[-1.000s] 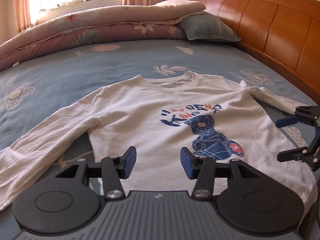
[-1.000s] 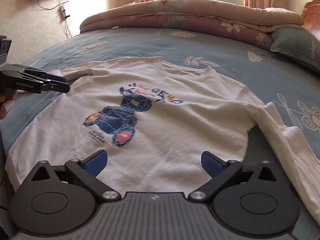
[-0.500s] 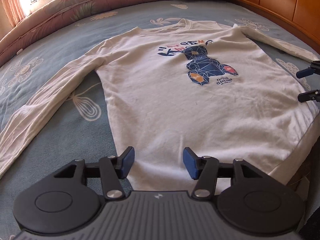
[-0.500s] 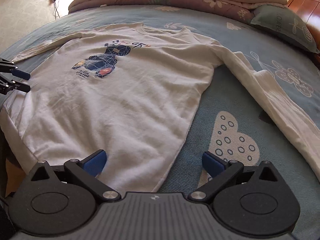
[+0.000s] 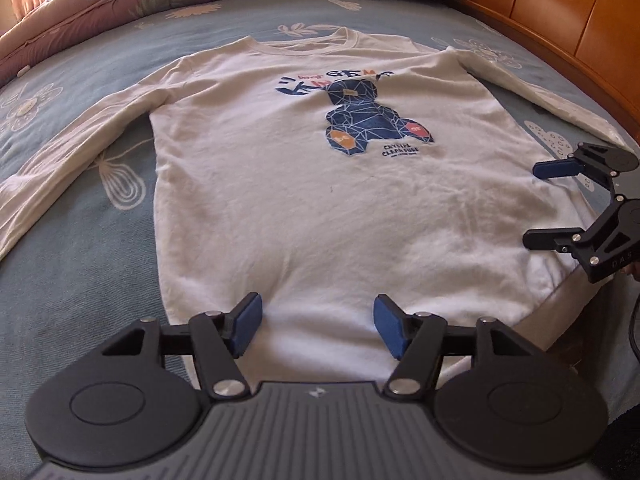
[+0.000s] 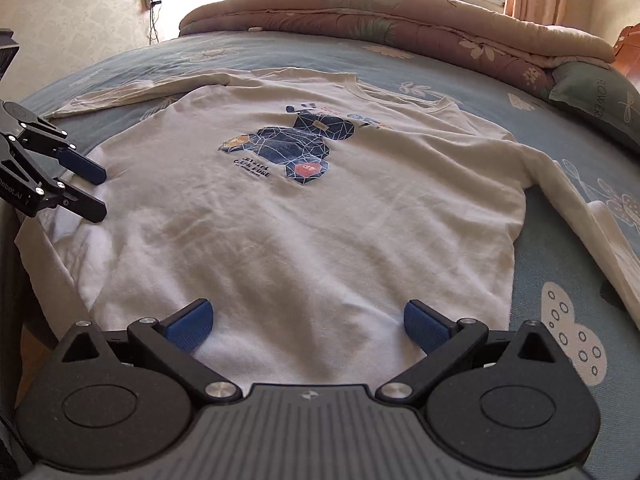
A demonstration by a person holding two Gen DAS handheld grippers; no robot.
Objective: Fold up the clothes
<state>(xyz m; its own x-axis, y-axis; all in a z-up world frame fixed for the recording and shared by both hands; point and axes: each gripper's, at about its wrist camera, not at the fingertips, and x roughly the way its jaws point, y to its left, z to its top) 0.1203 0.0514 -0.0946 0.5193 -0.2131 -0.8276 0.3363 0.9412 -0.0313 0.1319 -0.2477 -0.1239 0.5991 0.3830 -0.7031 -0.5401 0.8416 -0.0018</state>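
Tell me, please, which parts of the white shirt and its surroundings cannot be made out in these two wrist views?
- Bottom hem of the shirt: hidden behind the left gripper in the left wrist view and behind the right gripper in the right wrist view.
- End of the left-hand sleeve: cut off by the left wrist picture's edge.
- Small print under the bear graphic: too small and blurred in both views.

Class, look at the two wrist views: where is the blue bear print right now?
The blue bear print sits on the chest of the white shirt, just below the neckline, with the shirt spread flat on the blue floral bedsheet.
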